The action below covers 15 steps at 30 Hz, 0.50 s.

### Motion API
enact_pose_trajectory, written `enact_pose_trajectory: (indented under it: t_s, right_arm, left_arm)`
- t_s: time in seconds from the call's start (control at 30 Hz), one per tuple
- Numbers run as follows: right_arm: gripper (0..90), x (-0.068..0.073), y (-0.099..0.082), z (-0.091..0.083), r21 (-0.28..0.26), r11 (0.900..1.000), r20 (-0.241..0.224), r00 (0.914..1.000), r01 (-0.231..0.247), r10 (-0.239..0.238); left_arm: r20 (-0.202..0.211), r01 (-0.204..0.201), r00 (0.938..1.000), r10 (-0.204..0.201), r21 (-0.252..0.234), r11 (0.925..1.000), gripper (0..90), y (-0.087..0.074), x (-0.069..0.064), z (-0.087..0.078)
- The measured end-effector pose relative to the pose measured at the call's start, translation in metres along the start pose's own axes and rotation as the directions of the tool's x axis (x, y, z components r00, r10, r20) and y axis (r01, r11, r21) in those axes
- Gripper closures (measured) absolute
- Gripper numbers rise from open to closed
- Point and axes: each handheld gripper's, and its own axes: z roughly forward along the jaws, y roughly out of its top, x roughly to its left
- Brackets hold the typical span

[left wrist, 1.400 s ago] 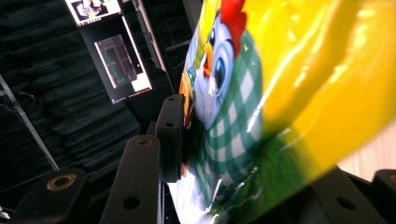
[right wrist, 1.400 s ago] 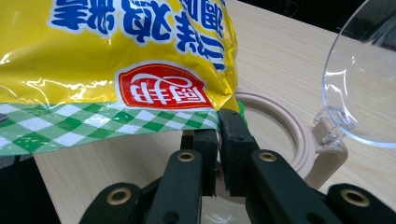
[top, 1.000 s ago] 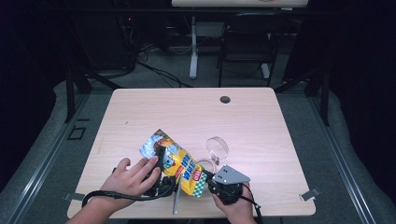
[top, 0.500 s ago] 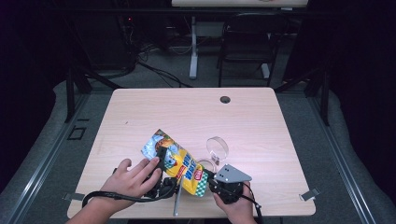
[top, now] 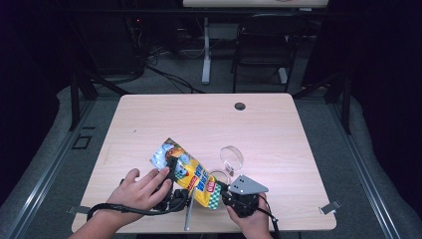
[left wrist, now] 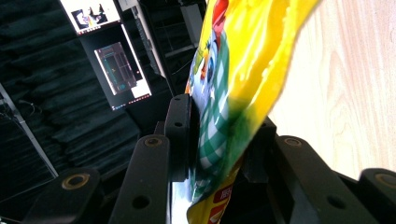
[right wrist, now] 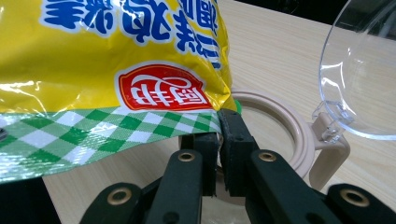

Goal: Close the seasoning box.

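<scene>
The pale wooden surface [top: 209,124] lies bare across its far half, a small dark grommet hole [top: 240,106] near the far edge. Close to the near edge, the yellow foil snack bag with green-checked end [top: 191,174] is lifted between both grippers. The left gripper [top: 171,172] has its jaws part-closed across the bag's side; the right gripper [top: 226,191] pinches the checked corner with narrow jaws. A beige-rimmed container with clear hinged lid [top: 231,158] sits just beside the bag.
</scene>
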Motion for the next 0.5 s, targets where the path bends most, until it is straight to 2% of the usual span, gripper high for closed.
enact_pose_trajectory:
  t_s: [0.5]
  right_arm:
    - [86.2, -0.0004, -0.0005, -0.0010, 0.000, 1.0000, 0.007, 1.0000, 0.007, -0.007]
  left_arm:
    - [-0.012, -0.010, 0.9999, 0.010, -0.007, 0.9999, 69.3, 0.0031, 0.0038, -0.0013]
